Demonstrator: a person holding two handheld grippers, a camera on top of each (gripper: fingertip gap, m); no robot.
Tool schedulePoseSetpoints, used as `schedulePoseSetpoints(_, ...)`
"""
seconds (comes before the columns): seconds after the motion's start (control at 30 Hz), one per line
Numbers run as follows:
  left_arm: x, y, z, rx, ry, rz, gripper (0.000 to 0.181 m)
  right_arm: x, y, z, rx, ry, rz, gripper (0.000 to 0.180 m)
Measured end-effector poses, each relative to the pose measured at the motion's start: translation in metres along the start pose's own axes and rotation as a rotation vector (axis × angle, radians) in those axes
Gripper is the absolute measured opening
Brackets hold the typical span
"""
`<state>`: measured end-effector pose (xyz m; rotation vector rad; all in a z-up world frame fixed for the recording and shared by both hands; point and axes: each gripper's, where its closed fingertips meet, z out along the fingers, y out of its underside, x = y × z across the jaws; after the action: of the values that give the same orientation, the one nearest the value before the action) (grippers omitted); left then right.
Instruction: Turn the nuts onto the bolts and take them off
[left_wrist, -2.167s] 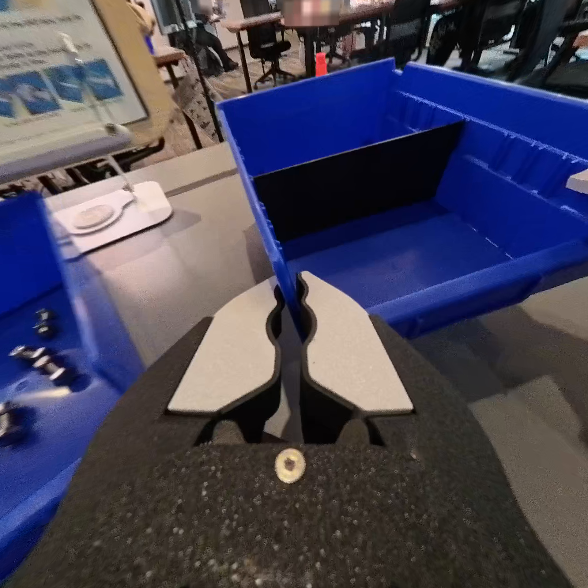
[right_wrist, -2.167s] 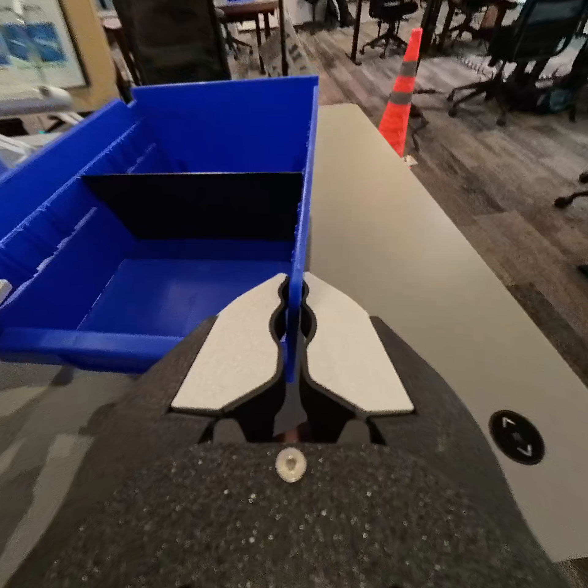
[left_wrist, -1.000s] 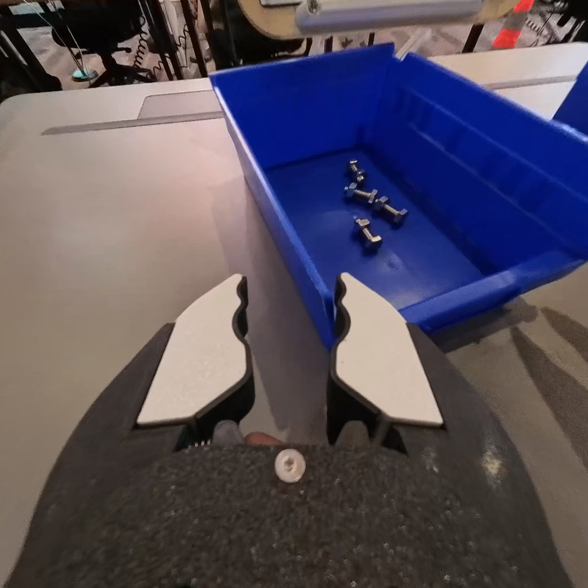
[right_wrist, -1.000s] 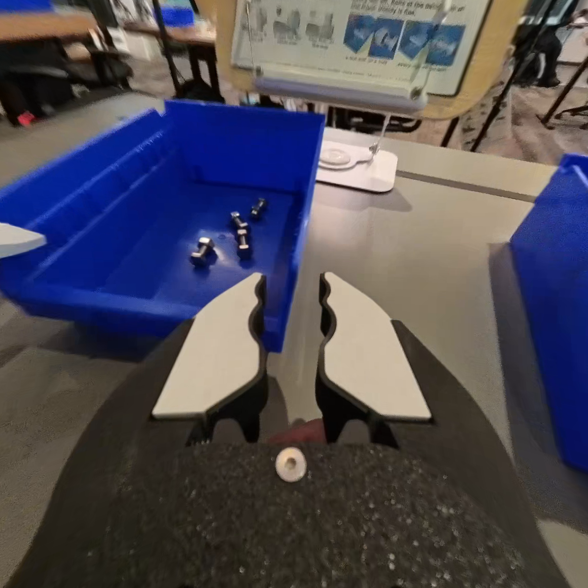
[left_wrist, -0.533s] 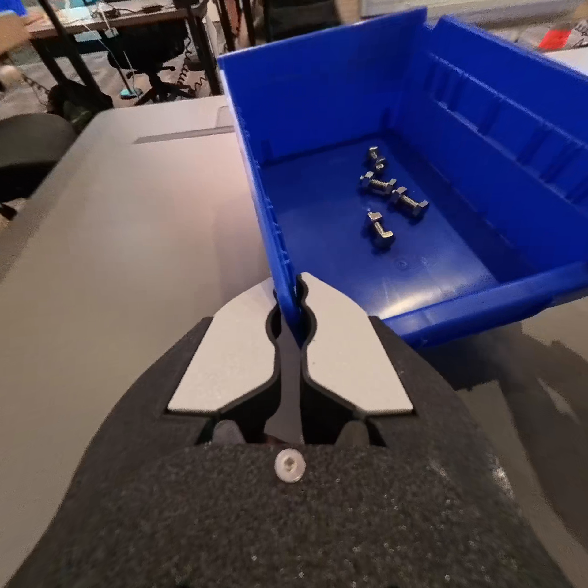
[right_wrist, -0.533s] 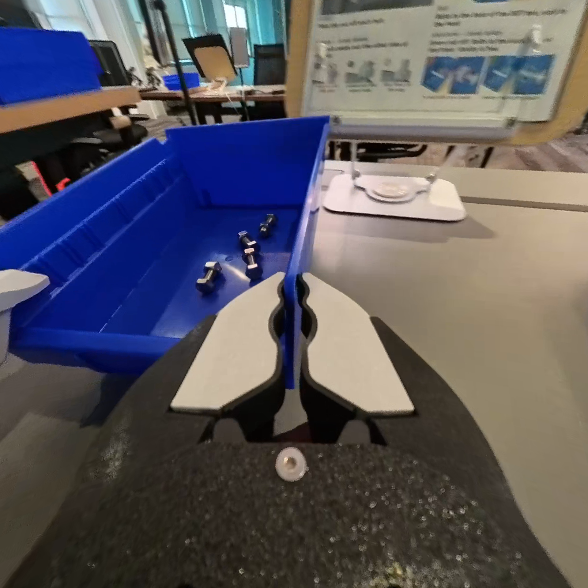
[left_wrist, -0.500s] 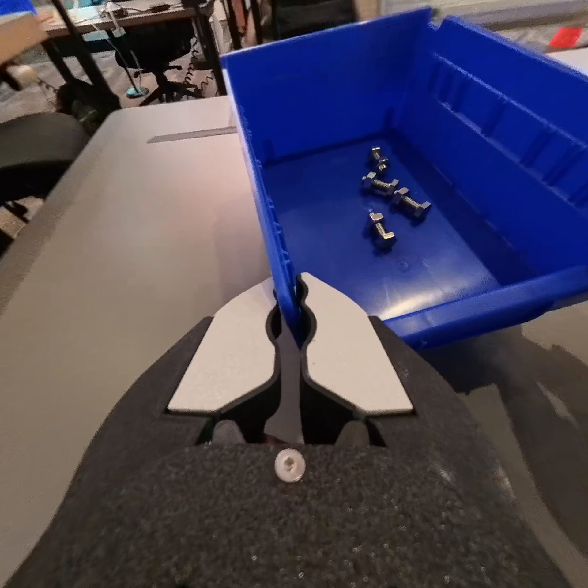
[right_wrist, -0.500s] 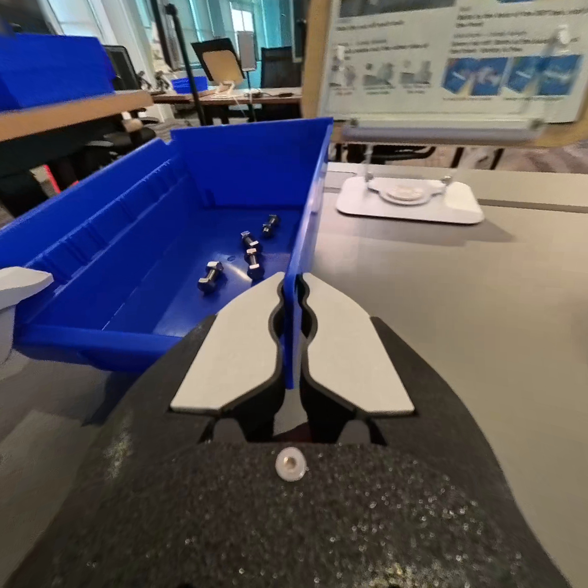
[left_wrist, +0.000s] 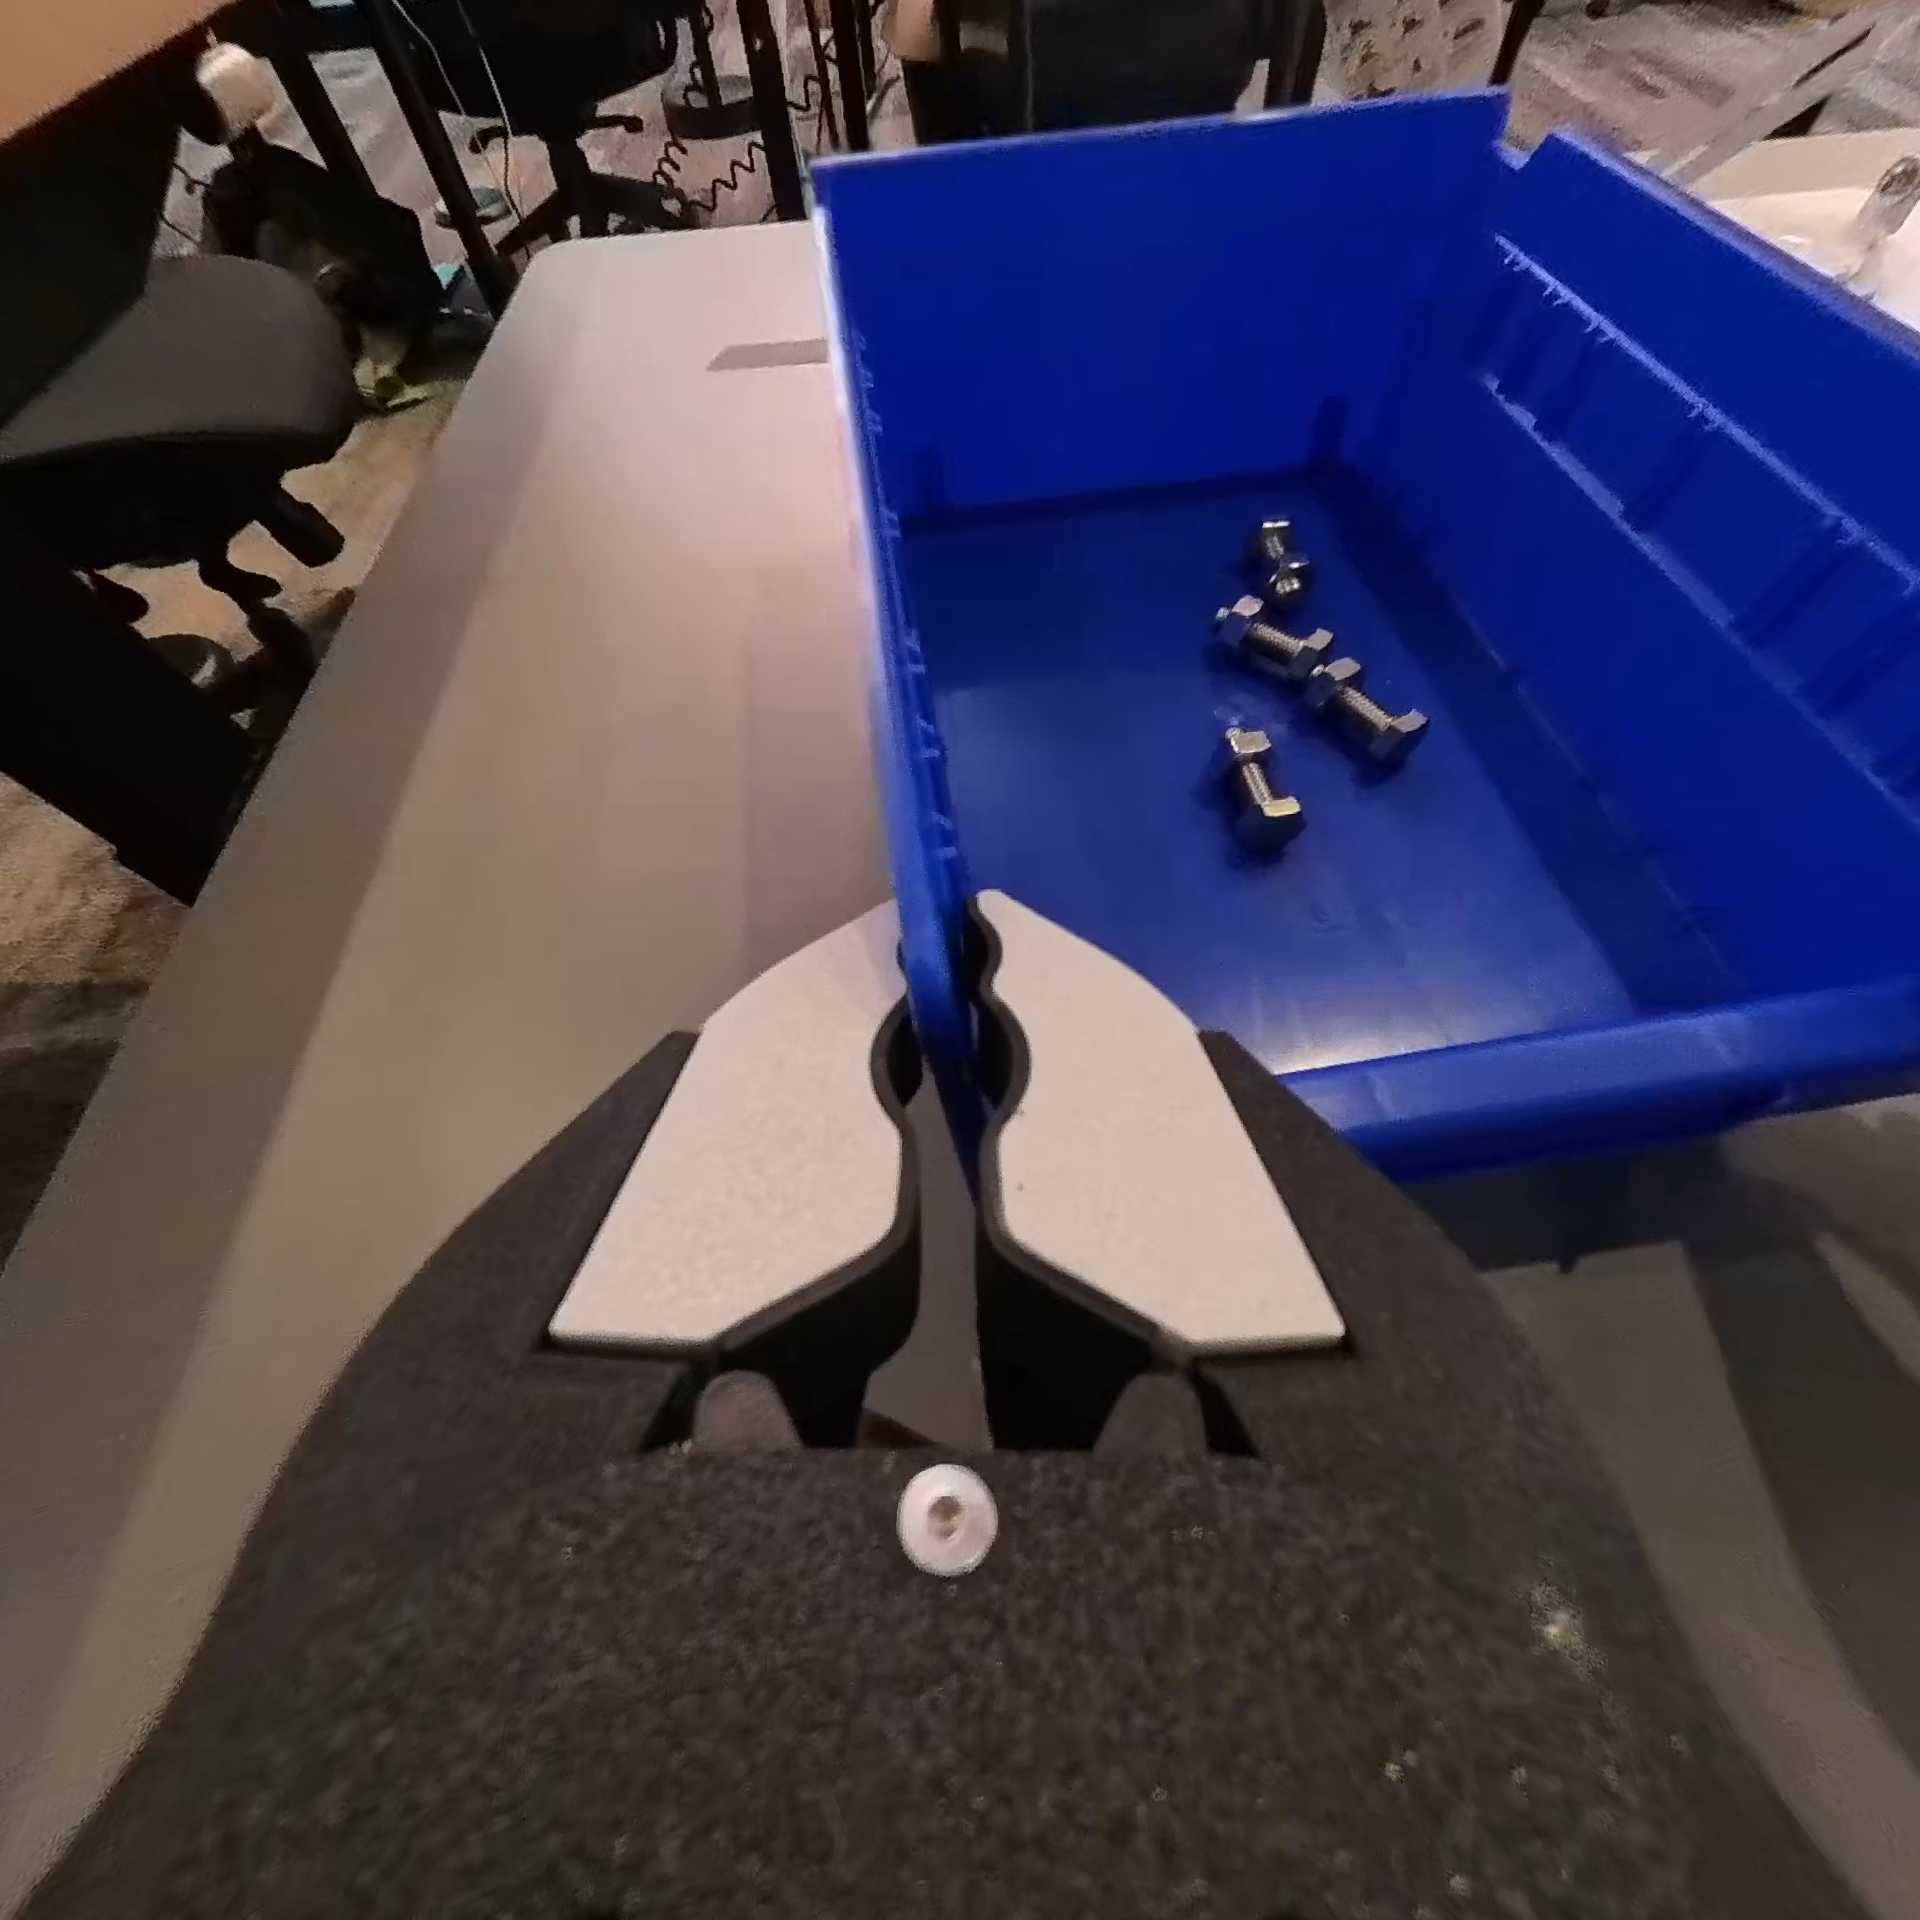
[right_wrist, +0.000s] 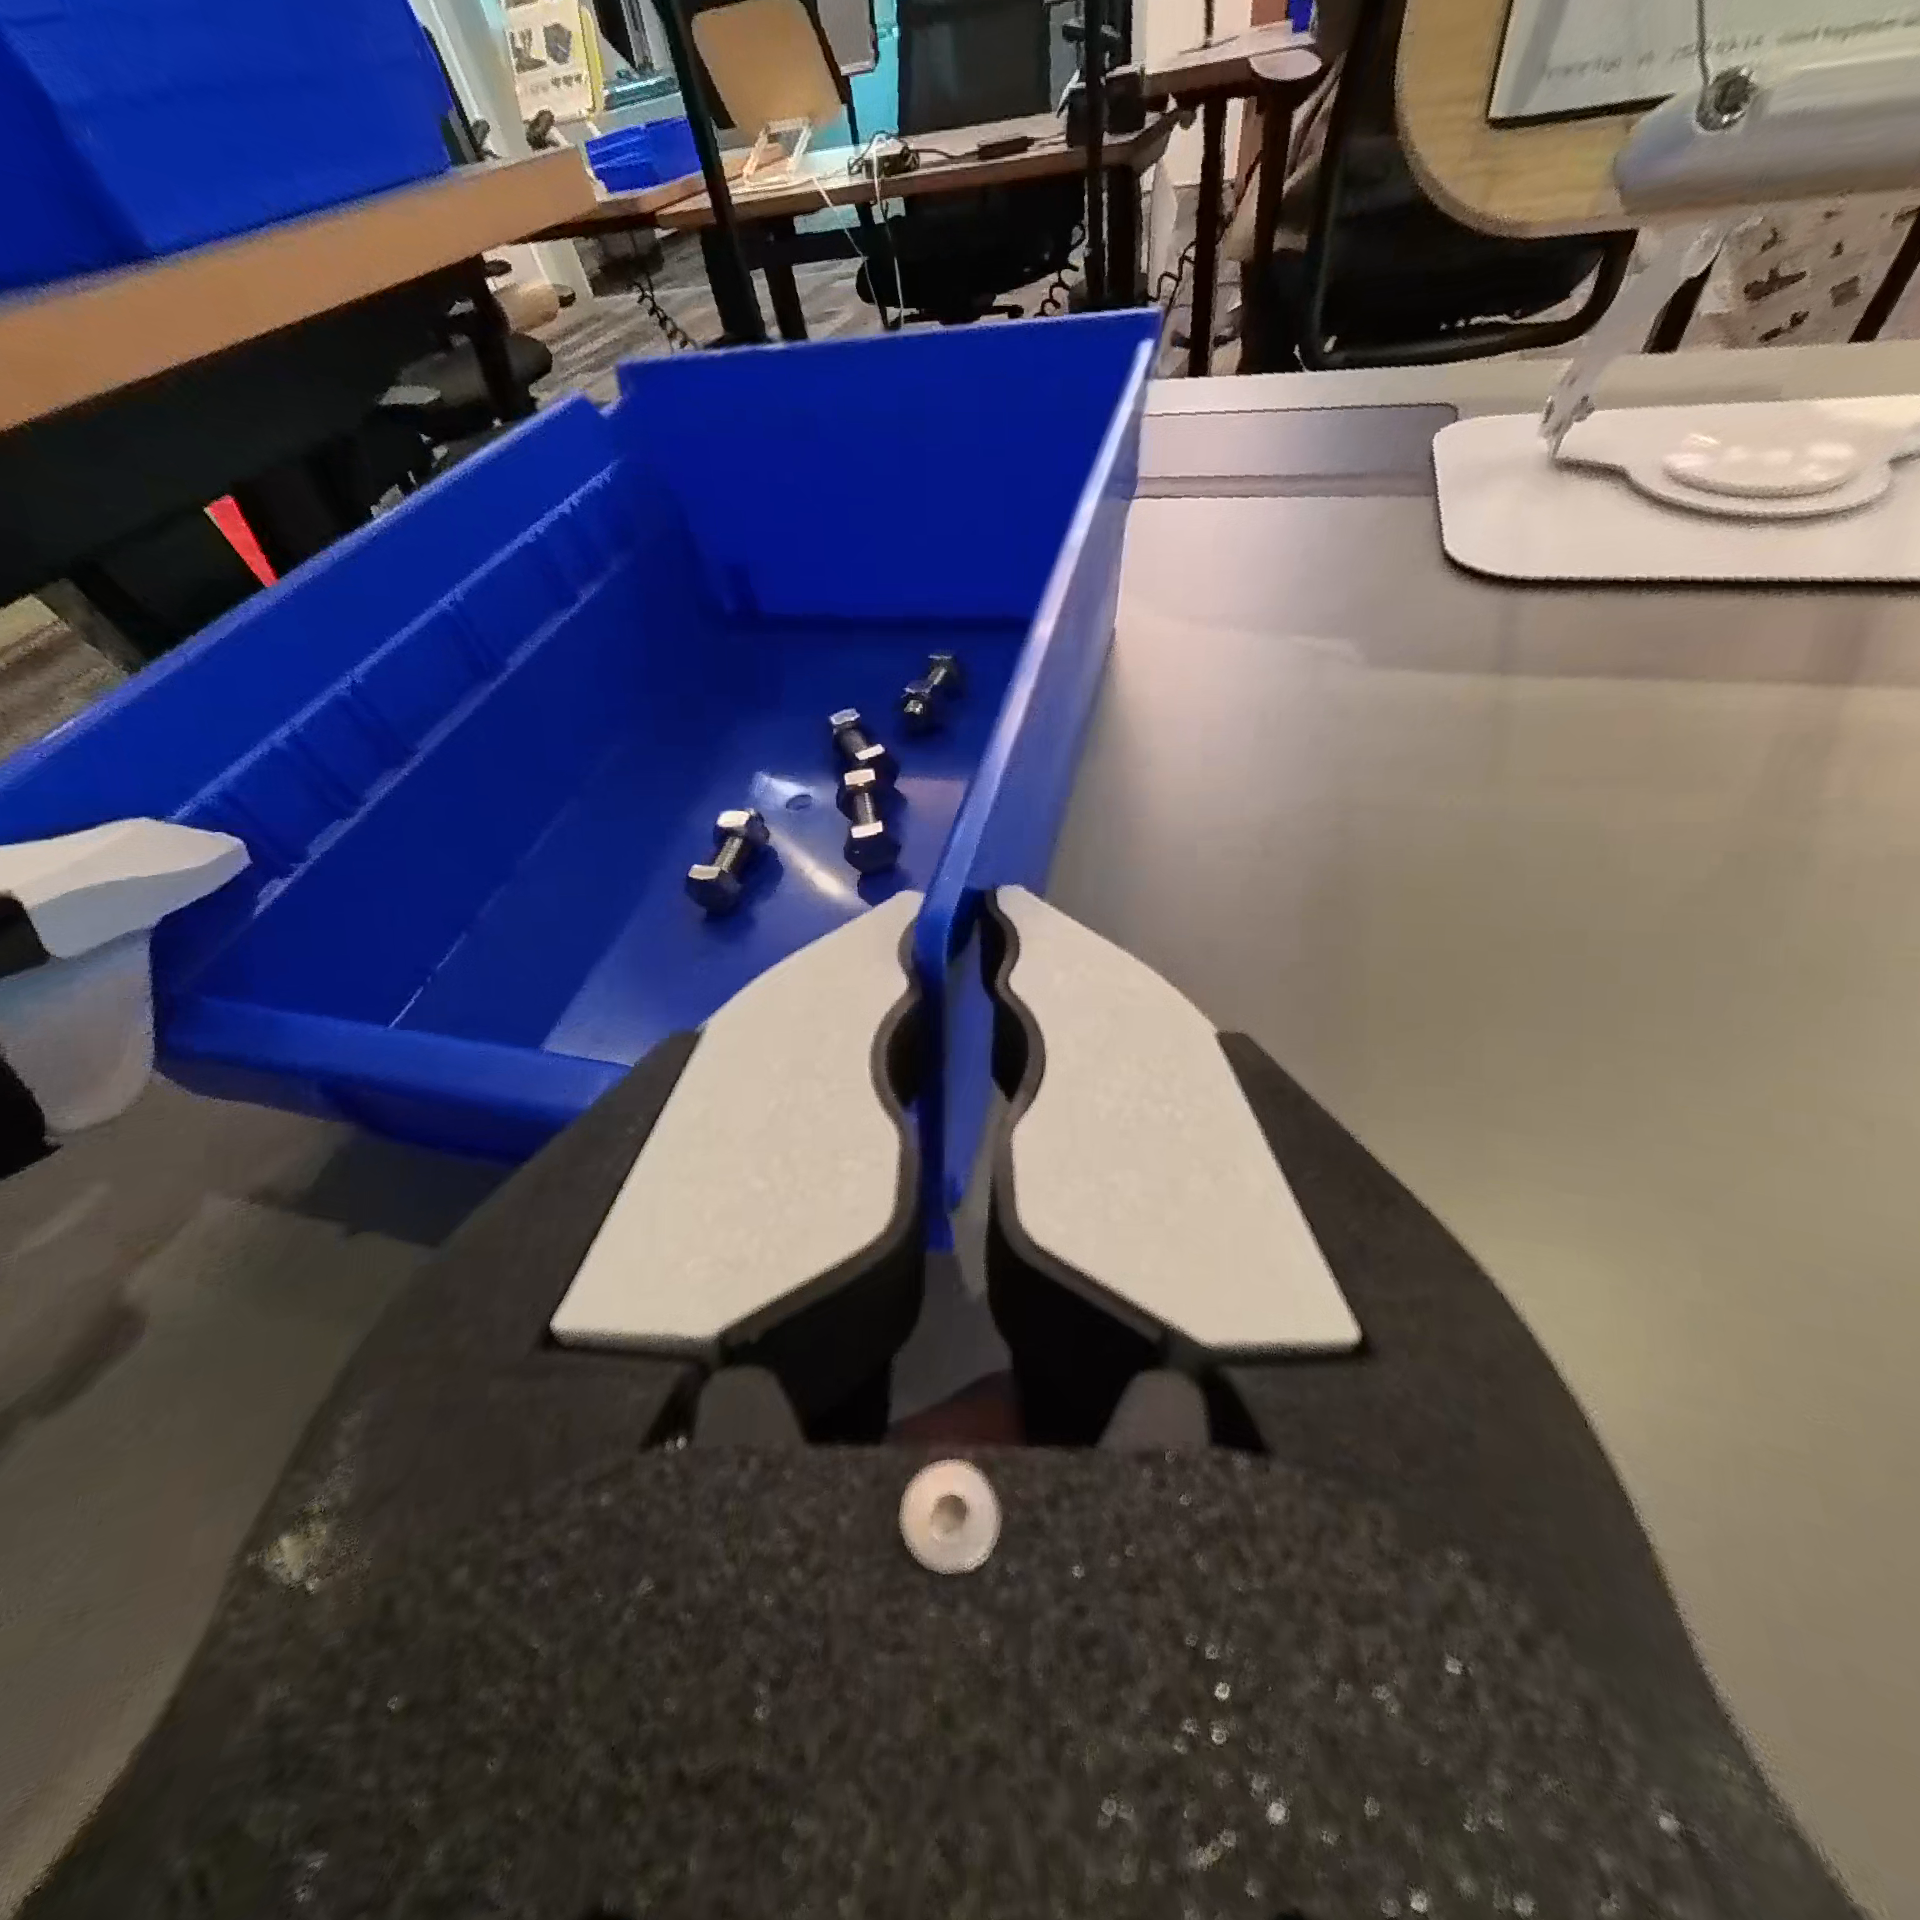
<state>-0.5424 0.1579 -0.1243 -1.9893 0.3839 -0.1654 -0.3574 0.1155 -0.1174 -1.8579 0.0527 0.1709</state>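
Note:
A blue plastic bin (left_wrist: 1143, 312) stands on the grey table (left_wrist: 540, 727). Several steel bolts with nuts on them (left_wrist: 1270, 646) lie on its floor toward the far end. My left gripper (left_wrist: 940, 925) is shut on the bin's left side wall near the front corner. In the right wrist view the same bin (right_wrist: 883, 488) and bolts (right_wrist: 862, 821) show. My right gripper (right_wrist: 951, 914) is shut on the bin's right side wall near the front. The left gripper's fingertips (right_wrist: 114, 878) show at the bin's far front corner.
A white stand base (right_wrist: 1704, 488) with a metal post sits on the table to the right of the bin. The table's left edge (left_wrist: 312, 779) is close, with a black office chair (left_wrist: 156, 416) beyond it. Desks and chairs fill the background. The left gripper's tips are roughly 20 centimetres from the right gripper's.
Both grippers let go of a divided blue bin, opened, moved to the bin with the bolts and shut on its side walls. Since then both views have swung left with the bin.

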Motion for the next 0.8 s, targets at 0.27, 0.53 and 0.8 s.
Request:
schedulePoseSetpoints(0.27,-0.001,-0.021,-0.038,0.088,-0.119,-0.084,0.061,0.022,-0.013,-0.058,0.008,-0.106,-0.139,0.039)
schedulePoseSetpoints(0.53,0.214,-0.071,-0.103,0.246,0.285,0.029,0.048,0.348,-0.070,-0.251,0.135,0.298,-0.181,0.008)
schedulePoseSetpoints(0.8,0.499,-0.047,-0.058,0.067,0.662,0.229,0.048,0.598,-0.037,-0.299,0.006,0.627,-0.092,0.030)
